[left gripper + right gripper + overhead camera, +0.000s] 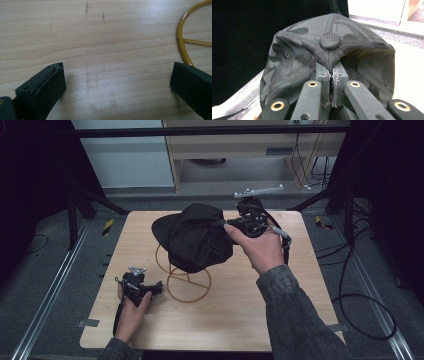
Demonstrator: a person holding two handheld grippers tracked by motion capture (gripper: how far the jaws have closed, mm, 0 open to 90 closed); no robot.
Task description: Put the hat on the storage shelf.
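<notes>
Cap (196, 237) of dark camouflage cloth, seen from the high view, hangs above the middle of the wooden bench (240, 320), over the upper loop of a gold wire stand (187, 280) whose ring base rests on the wood. The right claw (224, 226) comes in from the right side at the cap's crown and pinches the fabric there, the person's right hand (260, 247) wrapped round its body, with its cable looping off toward the right edge. The left claw (159, 287) lies low near the front left part of the bench, just beside the stand's base ring, held in the left hand (131, 312) and pointing toward that ring.

From the left gripper view, the two black jaws stand wide apart with nothing between them, bare wood grain beneath. Part of the gold wire stand (183, 41), a curved rim and one spoke, shows at the upper right, close to the right-hand jaw.

From the right gripper view, the jaws are pressed together on a fold of the cap (294, 67) just below its top button (330, 40), the crown bulging above and around them. A pale strip of the bench (409, 72) shows at the right.
</notes>
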